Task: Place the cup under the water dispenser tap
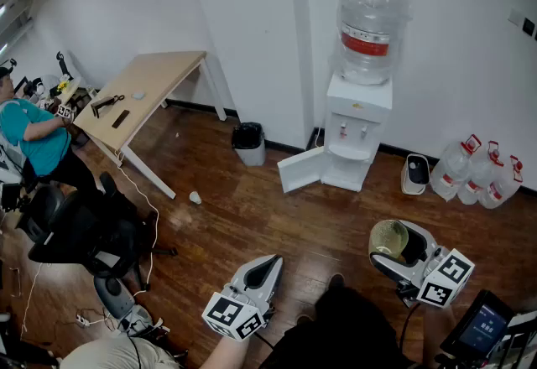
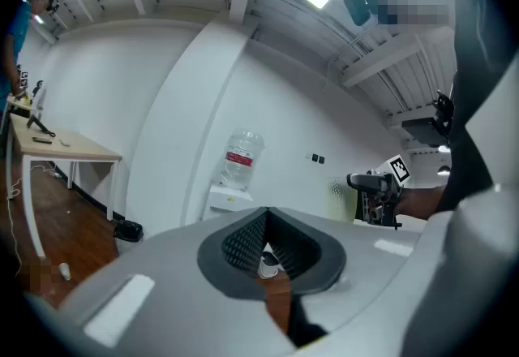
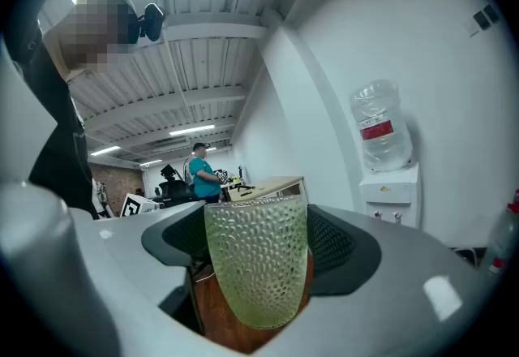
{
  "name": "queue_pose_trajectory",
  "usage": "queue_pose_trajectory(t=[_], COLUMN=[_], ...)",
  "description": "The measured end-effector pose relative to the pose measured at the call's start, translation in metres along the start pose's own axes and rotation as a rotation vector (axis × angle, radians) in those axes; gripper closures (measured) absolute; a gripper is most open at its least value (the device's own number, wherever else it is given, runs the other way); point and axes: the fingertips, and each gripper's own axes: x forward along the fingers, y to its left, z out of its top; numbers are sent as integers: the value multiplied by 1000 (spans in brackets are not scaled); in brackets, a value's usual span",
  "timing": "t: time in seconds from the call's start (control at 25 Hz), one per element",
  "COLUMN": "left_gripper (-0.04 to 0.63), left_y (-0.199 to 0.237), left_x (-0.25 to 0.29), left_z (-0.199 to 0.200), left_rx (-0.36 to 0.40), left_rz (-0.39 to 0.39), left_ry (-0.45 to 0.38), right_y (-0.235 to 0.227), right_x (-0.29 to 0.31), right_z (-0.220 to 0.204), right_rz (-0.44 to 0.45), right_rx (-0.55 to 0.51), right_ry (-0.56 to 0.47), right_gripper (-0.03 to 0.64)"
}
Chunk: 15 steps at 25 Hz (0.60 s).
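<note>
right gripper view: jaws grip cup (image 3: 258, 266), dimples unseen in head view; left gripper (image 2: 264, 216) jaws together.

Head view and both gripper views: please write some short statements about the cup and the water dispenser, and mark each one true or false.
1. The right gripper holds a green dimpled cup. True.
2. The cup stands under the tap of the water dispenser. False: it is in the gripper, and open wooden floor lies between it and the dispenser.
3. The dispenser's lower door is open. True.
4. The bottle on top of the dispenser has a blue label. False: the label is red.
5. The left gripper carries a second cup. False: nothing is between its jaws.
6. Spare bottles stand on the floor to the right of the dispenser. True.
</note>
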Motion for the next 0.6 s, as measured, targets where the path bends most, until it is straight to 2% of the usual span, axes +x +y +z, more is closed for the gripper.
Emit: queue_pose_trajectory(t=[0.24,0.6], left_gripper=[575,575], left_y=[40,99], left_x=[58,170], left_z=[3,32], left_rx=[-6,48], left_rz=[-2,-17], left_ry=[51,138], right_y=[-64,-175], right_x=[47,115], right_z=[5,24], right_rz=[-19,-30], right_rx=[19,61], right_ry=[-4,-21], right_gripper=[232,232])
